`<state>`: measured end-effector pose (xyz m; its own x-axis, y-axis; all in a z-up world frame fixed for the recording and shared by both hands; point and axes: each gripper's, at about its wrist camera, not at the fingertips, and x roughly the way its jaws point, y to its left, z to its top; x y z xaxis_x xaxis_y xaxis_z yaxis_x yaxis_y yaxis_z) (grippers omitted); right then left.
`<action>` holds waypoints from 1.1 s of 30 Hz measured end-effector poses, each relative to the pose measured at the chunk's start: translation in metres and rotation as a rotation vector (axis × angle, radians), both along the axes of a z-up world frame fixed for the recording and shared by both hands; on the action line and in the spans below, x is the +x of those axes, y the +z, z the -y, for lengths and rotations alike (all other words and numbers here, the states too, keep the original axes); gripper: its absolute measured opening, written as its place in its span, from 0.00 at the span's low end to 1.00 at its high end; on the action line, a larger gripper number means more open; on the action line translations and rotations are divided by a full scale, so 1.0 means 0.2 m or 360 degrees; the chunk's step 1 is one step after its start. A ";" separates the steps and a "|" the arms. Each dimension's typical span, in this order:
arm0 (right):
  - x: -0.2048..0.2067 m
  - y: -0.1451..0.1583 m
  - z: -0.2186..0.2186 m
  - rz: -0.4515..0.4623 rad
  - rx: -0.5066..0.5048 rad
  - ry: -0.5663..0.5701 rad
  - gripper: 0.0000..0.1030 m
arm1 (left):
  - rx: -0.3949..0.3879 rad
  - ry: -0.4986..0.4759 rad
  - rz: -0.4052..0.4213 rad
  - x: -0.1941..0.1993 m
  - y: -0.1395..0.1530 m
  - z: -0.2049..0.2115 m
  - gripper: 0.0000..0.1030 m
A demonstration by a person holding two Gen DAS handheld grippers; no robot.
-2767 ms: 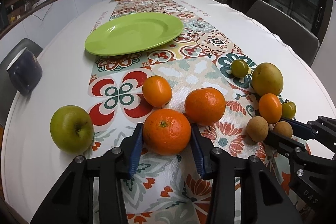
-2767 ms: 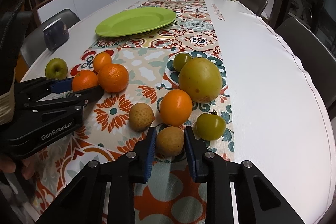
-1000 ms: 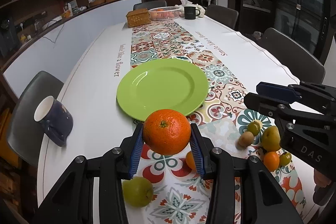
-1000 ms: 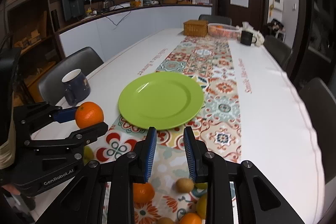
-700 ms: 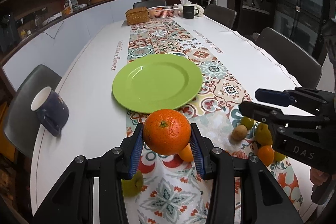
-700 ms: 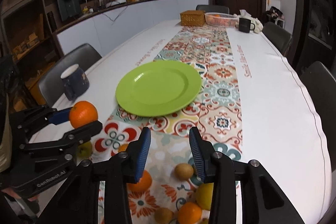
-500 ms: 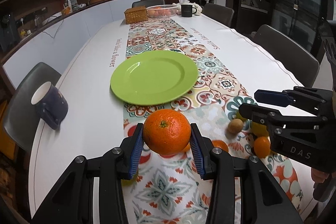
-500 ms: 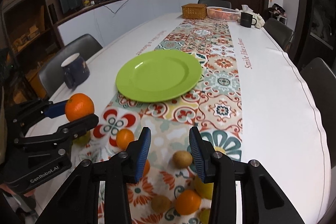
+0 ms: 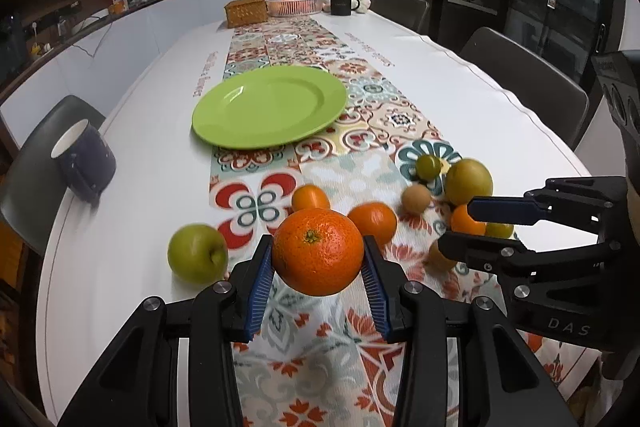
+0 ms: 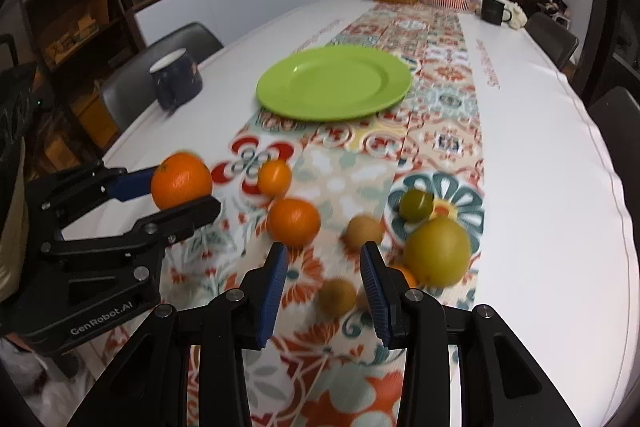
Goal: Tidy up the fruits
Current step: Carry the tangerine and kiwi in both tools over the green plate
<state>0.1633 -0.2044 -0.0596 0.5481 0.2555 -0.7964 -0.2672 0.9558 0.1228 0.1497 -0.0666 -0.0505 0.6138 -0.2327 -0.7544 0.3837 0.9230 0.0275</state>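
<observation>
Orange (image 9: 318, 251) gripped in left gripper (image 9: 318, 281) fingers, stem end facing camera, right gripper (image 10: 323, 285) fingers apart, empty

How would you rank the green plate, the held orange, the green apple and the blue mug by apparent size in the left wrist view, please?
1. green plate
2. held orange, enlarged by nearness
3. blue mug and green apple: too alike to rank

Right gripper (image 10: 323, 287) jaws opened, empty; both grippers lowered toward fruits.
</observation>
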 end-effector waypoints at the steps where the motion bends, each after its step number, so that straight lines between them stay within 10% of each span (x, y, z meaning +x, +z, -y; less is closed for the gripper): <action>1: -0.01 -0.01 0.00 -0.0010 0.0000 0.0002 0.38 | -0.0005 0.0001 -0.0013 -0.01 -0.01 0.00 0.41; 33: 0.05 -0.19 -0.02 -0.0167 -0.0109 -0.0019 0.26 | 0.0001 0.0027 -0.0086 0.00 -0.08 -0.01 0.41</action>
